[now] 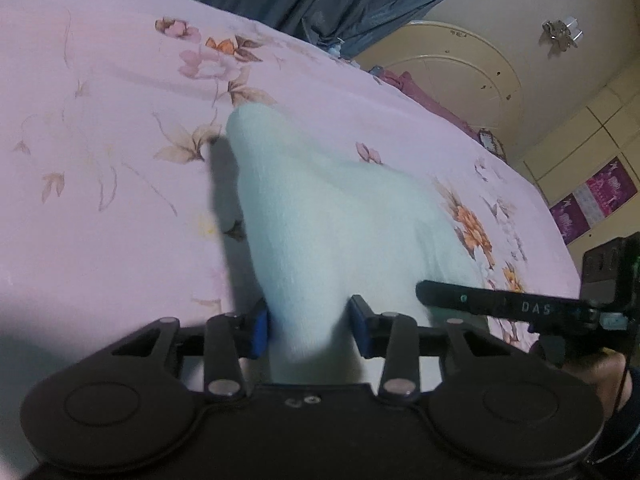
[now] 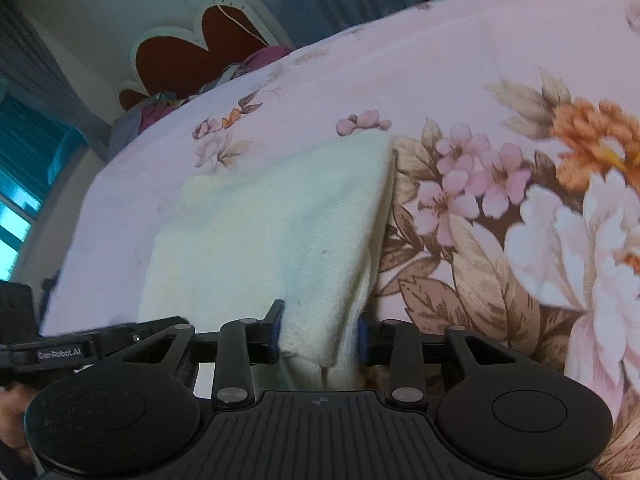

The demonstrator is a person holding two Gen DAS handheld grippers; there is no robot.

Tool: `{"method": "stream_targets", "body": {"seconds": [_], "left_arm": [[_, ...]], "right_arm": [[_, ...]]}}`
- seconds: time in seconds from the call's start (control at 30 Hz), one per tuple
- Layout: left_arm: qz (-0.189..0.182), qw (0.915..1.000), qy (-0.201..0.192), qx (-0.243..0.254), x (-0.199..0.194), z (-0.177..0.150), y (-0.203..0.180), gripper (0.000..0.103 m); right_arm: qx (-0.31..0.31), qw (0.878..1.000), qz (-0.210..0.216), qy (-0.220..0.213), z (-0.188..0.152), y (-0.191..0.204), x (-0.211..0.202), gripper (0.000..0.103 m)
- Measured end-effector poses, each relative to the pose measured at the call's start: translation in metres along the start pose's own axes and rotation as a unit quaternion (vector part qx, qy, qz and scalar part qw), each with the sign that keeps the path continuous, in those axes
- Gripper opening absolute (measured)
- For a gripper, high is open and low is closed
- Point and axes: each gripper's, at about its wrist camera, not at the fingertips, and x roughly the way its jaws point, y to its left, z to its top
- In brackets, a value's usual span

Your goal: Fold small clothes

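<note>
Pale knit garment (image 1: 340,216) on the floral bedsheet (image 1: 100,100); its near edge passes between the jaws of left gripper (image 1: 310,330) and right gripper (image 2: 320,338), each clamped on it.

Small cream-white knitted garment (image 2: 272,232), doubled over, near edge raised, far part draped on the bed.

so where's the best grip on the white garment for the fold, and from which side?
Grip the near edge of the white garment, one corner per gripper, coming in from the near side of the bed. It lies spread away from the cameras, and its near edge is already between the left gripper and the right gripper pads.
</note>
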Motion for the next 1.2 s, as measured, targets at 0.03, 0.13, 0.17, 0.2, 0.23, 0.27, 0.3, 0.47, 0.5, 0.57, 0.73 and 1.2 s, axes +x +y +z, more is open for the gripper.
{"method": "stream_targets", "body": {"seconds": [0.03,0.13,0.17,0.2,0.23,0.27,0.3,0.47,0.5,0.57,0.73,1.2], "left_arm": [[0.009,0.9999,-0.004,0.008,-0.003,0.002,0.000,0.042],[0.054,0.9965,-0.047,0.042,-0.024,0.011,-0.009,0.046],[0.061,0.9944,-0.064,0.057,-0.029,0.016,-0.014,0.043],[0.062,0.9927,-0.075,0.071,-0.032,0.021,-0.019,0.041],[0.061,0.9914,-0.082,0.082,-0.031,0.027,-0.024,0.041],[0.063,0.9899,-0.086,0.094,-0.027,0.033,-0.031,0.041],[0.065,0.9887,-0.083,0.106,-0.021,0.039,-0.038,0.041],[0.086,0.9878,-0.030,0.126,0.031,0.052,-0.050,0.041],[0.090,0.9885,-0.020,0.120,0.039,0.049,-0.046,0.041],[0.088,0.9891,-0.030,0.114,0.043,0.047,-0.043,0.041],[0.086,0.9861,-0.048,0.134,0.021,0.037,-0.054,0.039],[0.064,0.9841,-0.047,0.158,-0.003,-0.022,-0.072,0.035]], "right_arm": [[-0.010,1.000,-0.004,0.000,0.001,0.003,-0.003,0.035],[-0.027,0.999,-0.041,-0.020,0.007,0.007,-0.020,0.054],[-0.043,0.996,-0.067,-0.049,0.010,0.010,-0.030,0.058],[-0.061,0.993,-0.070,-0.071,0.014,0.014,-0.036,0.057],[-0.072,0.992,-0.065,-0.082,0.021,0.016,-0.039,0.047],[-0.079,0.992,-0.059,-0.084,0.028,0.019,-0.037,0.036],[-0.087,0.991,-0.057,-0.082,0.035,0.023,-0.031,0.017],[-0.142,0.986,-0.079,-0.033,0.050,0.038,0.025,0.015],[-0.151,0.983,-0.102,-0.021,0.050,0.033,0.038,0.015],[-0.157,0.981,-0.110,-0.030,0.048,0.025,0.045,0.016],[-0.159,0.979,-0.121,-0.034,0.046,0.029,0.033,0.017],[-0.194,0.973,-0.124,-0.023,-0.020,0.050,-0.005,0.017]]}}
